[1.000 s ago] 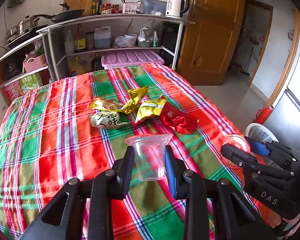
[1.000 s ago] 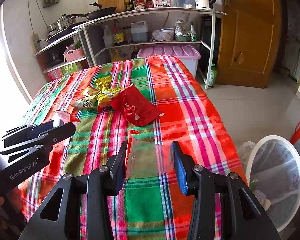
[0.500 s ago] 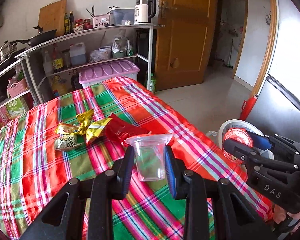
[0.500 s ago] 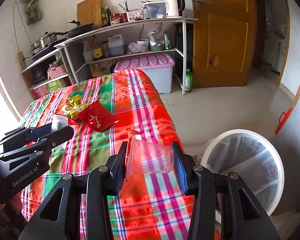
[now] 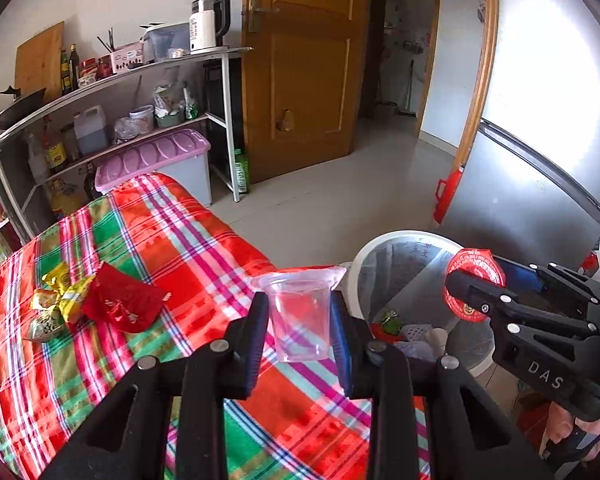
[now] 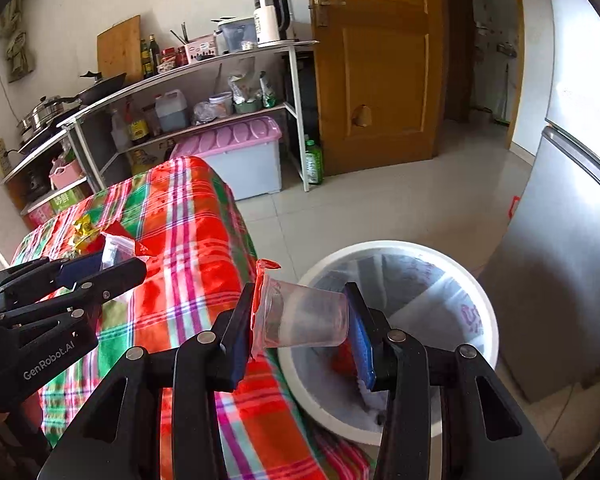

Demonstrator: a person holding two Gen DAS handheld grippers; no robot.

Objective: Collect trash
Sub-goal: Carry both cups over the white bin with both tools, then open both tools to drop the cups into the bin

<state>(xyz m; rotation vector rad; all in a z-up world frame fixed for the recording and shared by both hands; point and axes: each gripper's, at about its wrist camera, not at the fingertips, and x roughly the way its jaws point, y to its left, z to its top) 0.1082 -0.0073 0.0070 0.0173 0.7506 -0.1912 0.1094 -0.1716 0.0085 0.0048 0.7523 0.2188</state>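
My left gripper (image 5: 300, 332) is shut on a clear plastic cup (image 5: 299, 320), upright, over the table's right edge. My right gripper (image 6: 304, 320) is shut on a second clear cup with a red foil lid (image 6: 300, 316), held sideways above the near rim of a white trash bin (image 6: 476, 280). The bin (image 5: 404, 268) has a clear liner and some trash inside. The right gripper (image 5: 476, 292) shows in the left wrist view with the red lid facing me. A red wrapper (image 5: 124, 304) and gold wrappers (image 5: 56, 300) lie on the plaid tablecloth (image 5: 172, 240).
A metal shelf rack (image 5: 112, 92) with bottles, a kettle and a lilac-lidded storage box (image 5: 156, 160) stands behind the table. A wooden door (image 5: 300, 68) and a grey fridge (image 6: 560, 240) flank the bin. A tiled floor lies between them.
Both grippers have swung right from over the table toward the trash bin, each still holding its cup. The right cup is now over the bin's rim.
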